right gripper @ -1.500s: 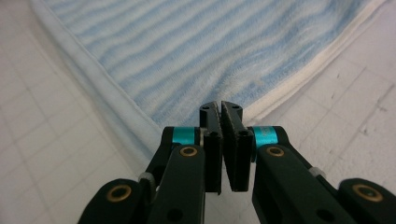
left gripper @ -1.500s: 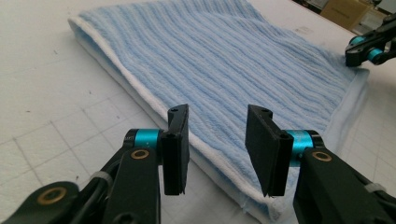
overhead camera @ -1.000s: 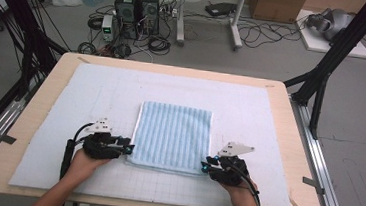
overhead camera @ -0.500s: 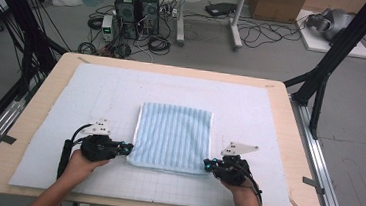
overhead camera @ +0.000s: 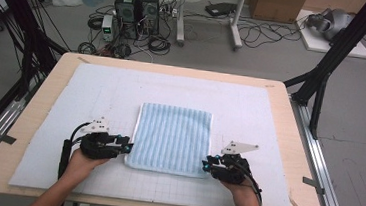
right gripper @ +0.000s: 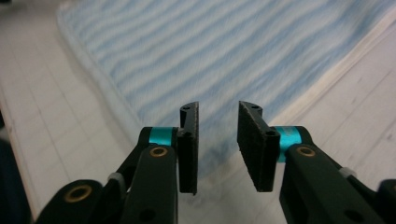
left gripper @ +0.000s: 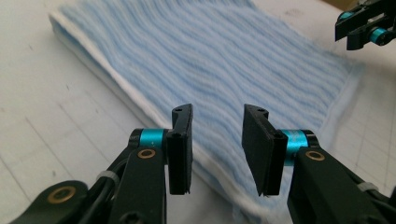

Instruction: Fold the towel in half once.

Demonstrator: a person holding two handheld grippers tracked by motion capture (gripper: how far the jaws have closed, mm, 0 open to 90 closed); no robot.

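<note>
A folded light-blue striped towel (overhead camera: pixel 173 137) lies flat in the middle of the white mat (overhead camera: pixel 96 90). My left gripper (overhead camera: pixel 128 147) rests at the towel's near left corner, pointing right at it. In the left gripper view the towel (left gripper: pixel 224 60) stretches away under my left gripper (left gripper: pixel 217 114). Its jaws have just been opening and stand apart, with nothing pinched between the pads. My right gripper (overhead camera: pixel 207 164) sits at the near right corner. In the right gripper view my right gripper (right gripper: pixel 218 109) has also just been opening, with the towel (right gripper: pixel 224 46) lying below and beyond it.
The mat covers most of a wooden table (overhead camera: pixel 45 101). Black frame posts (overhead camera: pixel 323 80) stand at the table's sides. Computers and cables (overhead camera: pixel 139 9) lie on the floor beyond the far edge. The right gripper (left gripper: pixel 364 23) shows far off in the left gripper view.
</note>
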